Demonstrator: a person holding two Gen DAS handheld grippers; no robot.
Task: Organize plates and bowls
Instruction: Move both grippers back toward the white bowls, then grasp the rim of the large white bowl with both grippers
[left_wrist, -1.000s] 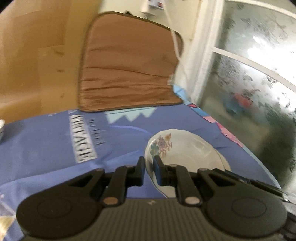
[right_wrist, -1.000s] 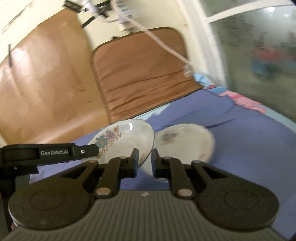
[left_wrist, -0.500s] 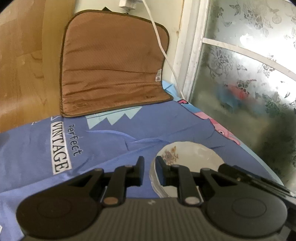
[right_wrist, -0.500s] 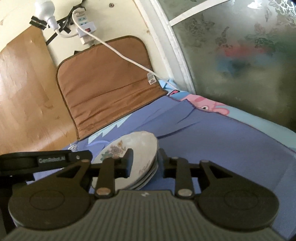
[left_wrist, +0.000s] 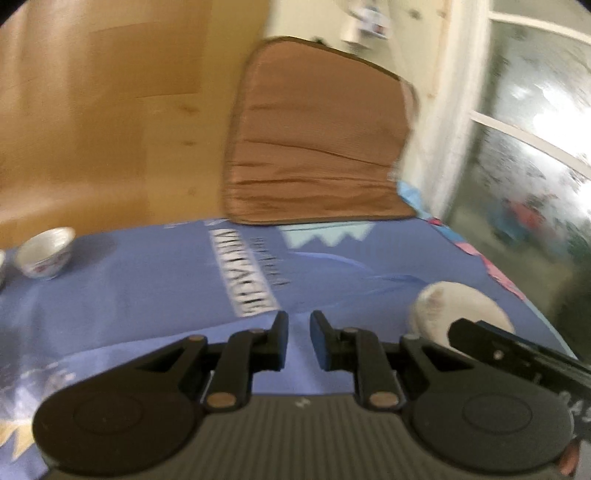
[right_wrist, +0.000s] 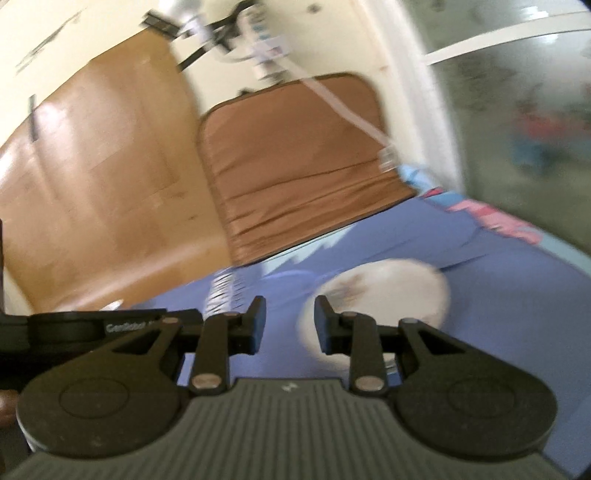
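A stack of white floral plates (left_wrist: 458, 306) lies on the blue cloth at the right of the left wrist view, partly hidden by the other gripper's body. It also shows, blurred, in the right wrist view (right_wrist: 384, 295), just ahead and right of the fingers. My left gripper (left_wrist: 298, 328) is slightly open and empty, left of the stack. My right gripper (right_wrist: 288, 317) is open and empty, its right finger (right_wrist: 325, 325) in front of the stack's near edge. A small white bowl (left_wrist: 46, 256) stands far left.
A blue printed cloth (left_wrist: 147, 295) covers the table. A brown padded mat (left_wrist: 317, 147) leans against the back wall, with a white cable (right_wrist: 347, 110) across it. A wooden panel (left_wrist: 92, 110) is at the left, a frosted window (left_wrist: 535, 166) at the right.
Both grippers have let go of the plates, which now lie stacked on the cloth. Both have swung left, away from the stack, and the right one has opened wider.
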